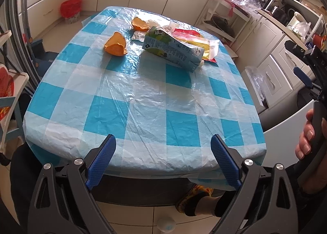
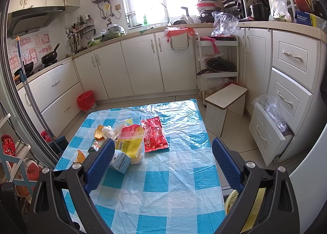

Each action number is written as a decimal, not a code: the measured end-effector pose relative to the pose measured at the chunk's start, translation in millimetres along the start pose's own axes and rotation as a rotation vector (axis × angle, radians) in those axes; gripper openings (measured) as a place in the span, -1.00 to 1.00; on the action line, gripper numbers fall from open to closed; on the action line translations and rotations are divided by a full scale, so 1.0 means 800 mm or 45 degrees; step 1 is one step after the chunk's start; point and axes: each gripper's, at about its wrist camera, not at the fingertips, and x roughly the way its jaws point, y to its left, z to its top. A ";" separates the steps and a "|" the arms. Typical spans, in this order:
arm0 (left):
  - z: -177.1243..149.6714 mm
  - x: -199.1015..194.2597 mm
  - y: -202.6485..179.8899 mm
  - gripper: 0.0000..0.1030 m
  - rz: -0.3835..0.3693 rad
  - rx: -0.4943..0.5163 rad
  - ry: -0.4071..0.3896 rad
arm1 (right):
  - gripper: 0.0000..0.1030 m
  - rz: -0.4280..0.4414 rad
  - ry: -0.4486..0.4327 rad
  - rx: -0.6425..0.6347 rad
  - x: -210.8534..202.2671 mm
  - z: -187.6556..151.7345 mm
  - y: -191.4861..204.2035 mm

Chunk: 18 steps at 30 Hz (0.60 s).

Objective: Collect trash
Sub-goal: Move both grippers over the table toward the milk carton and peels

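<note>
Your left gripper sits low in the frame at the near edge of the worktop, its jaws spread wide with nothing between them. Your right gripper hangs above the checked blue-and-white cloth, jaws equally wide and empty; in the left wrist view you can see your hand wrapped around its handle at the right edge of the frame.

The trash lies clustered toward the upper middle of the left wrist view. A milk carton lies on its side, and just behind it, touching, are a yellow packet and other wrappers. One orange peel rests left of the carton, apart from it; a second orange peel sits farther back, next to a crumpled white tissue.

In the right wrist view the same pile shows at centre left, partly hidden behind your left blue finger. A flat red wrapper lies just right of the pile.

A small bin lined with a red bag stands on the floor beyond the worktop's far left corner.
</note>
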 end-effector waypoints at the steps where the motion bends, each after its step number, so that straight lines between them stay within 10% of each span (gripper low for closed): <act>1: 0.000 0.000 0.001 0.74 0.002 0.000 0.000 | 0.79 0.000 0.000 -0.002 0.000 0.000 0.000; 18: 0.014 -0.010 0.094 0.74 0.127 -0.154 -0.054 | 0.79 0.029 0.019 -0.020 -0.001 -0.002 0.004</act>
